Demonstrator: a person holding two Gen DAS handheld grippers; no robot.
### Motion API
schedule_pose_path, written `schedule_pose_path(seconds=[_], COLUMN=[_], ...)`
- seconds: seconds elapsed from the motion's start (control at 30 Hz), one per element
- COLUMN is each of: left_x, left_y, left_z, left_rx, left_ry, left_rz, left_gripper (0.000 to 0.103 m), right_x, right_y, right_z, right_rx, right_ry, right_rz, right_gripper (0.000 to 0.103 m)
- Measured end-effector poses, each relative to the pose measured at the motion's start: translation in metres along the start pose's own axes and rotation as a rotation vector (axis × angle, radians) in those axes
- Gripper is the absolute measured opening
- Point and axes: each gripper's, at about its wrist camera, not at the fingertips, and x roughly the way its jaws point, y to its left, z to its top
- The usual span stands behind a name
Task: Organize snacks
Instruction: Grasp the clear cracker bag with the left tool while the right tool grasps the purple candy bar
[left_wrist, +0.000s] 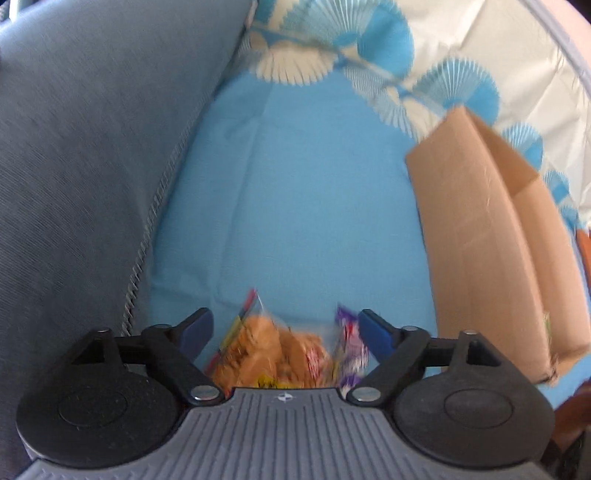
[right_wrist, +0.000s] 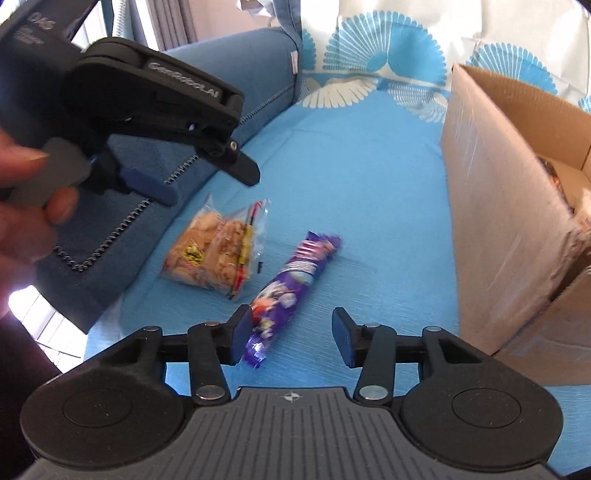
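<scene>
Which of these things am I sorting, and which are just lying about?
Job:
- clear snack bag
- purple snack packet
- cardboard box

Lying about:
- blue cushion
- patterned sheet

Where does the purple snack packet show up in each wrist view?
Left wrist: purple snack packet at bottom centre-right, blurred, beside the clear biscuit bag.
Right wrist: lower centre, lying on the blue cloth.
Shared landmark: cardboard box at right in both.
</scene>
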Motion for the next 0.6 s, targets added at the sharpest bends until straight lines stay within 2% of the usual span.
schedule_pose_path(seconds=[0.1,0.23,0.47,0.53,0.6], left_x=[0.007,0.016,0.033,0.036,0.037], left_y=[-0.005,-0.007,-0.006,-0.008,-0.011], left_z=[-0.003,-0.007,-0.006,-0.006,-0.006], left_rx=[0.038,0.064,0.077,0.089,0.106], left_ry=[0.05,0.079,0.124,0.131,0.133], left_rz=[0.011,0.017,0.068,0.08,0.091], left_gripper=[0.099,0.099,0.099,0.099,0.098], right_x=[0.008,0.016,0.026,0.025,0.024], right_y=[-0.003,-0.003,0.004,0.004,0.003], right_z=[0.001,0.003,0.004,0.003,0.003], right_rx=[0.015,0.015,-0.029,-0.039,-0.052], right_ry=[-0.006,-0.011,-0.011,-0.015,-0.017], right_rz=[0.006,0.016,-0.026,-0.041,-0.058], right_gripper=[0.055,0.059,0.056,0.036,0.023])
